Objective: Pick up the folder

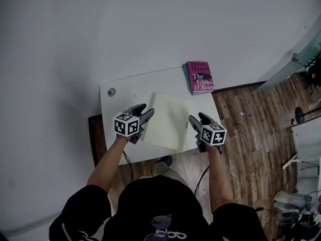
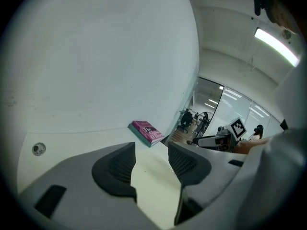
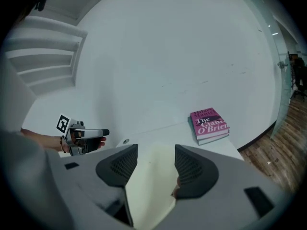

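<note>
A pale cream folder (image 1: 168, 120) lies flat on the small white table (image 1: 125, 87). My left gripper (image 1: 146, 114) hovers at the folder's left edge, jaws open. At the folder's right edge is my right gripper (image 1: 192, 120), also open. In the left gripper view the folder (image 2: 154, 188) shows through the gap of the open left gripper (image 2: 151, 159), with no pad pressing on it. The right gripper view gives the same picture: the folder (image 3: 148, 190) lies below the gap of the open right gripper (image 3: 156, 162).
A pink book (image 1: 199, 77) lies at the table's far right corner. A round cable hole (image 1: 111, 92) sits at the far left. A white wall runs behind the table, and wooden floor (image 1: 251, 129) lies beyond its right edge.
</note>
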`<state>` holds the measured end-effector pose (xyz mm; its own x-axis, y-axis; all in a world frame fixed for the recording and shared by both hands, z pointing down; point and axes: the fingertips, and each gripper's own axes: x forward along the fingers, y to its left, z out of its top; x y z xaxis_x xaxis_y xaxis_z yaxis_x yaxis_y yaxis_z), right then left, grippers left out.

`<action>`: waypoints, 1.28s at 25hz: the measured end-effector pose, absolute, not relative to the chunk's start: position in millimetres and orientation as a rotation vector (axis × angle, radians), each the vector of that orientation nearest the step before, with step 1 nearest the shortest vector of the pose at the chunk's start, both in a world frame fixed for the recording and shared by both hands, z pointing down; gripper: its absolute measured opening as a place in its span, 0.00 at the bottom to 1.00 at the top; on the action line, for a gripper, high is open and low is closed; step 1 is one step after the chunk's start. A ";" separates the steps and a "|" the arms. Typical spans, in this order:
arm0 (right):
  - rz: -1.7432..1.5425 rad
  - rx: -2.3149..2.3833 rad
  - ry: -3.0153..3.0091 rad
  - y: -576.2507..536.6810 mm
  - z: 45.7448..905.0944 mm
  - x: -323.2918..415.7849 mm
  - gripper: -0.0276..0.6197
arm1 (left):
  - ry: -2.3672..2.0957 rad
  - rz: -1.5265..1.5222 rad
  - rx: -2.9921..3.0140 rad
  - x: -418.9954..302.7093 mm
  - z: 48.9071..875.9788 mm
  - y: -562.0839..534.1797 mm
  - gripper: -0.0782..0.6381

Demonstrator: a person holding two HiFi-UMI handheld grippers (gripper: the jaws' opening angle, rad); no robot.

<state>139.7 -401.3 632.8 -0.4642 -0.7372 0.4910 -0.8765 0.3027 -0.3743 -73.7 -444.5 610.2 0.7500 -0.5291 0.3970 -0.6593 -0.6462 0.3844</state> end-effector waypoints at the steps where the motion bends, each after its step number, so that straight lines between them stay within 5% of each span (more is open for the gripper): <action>1: 0.915 1.474 -2.334 -402.0 639.1 140.9 0.42 | -0.889 0.355 2.422 -73.1 616.8 -445.1 0.39; 32: 1.290 1.302 -2.004 -407.0 817.2 131.1 0.46 | -0.816 0.704 2.051 -74.3 797.1 -452.7 0.44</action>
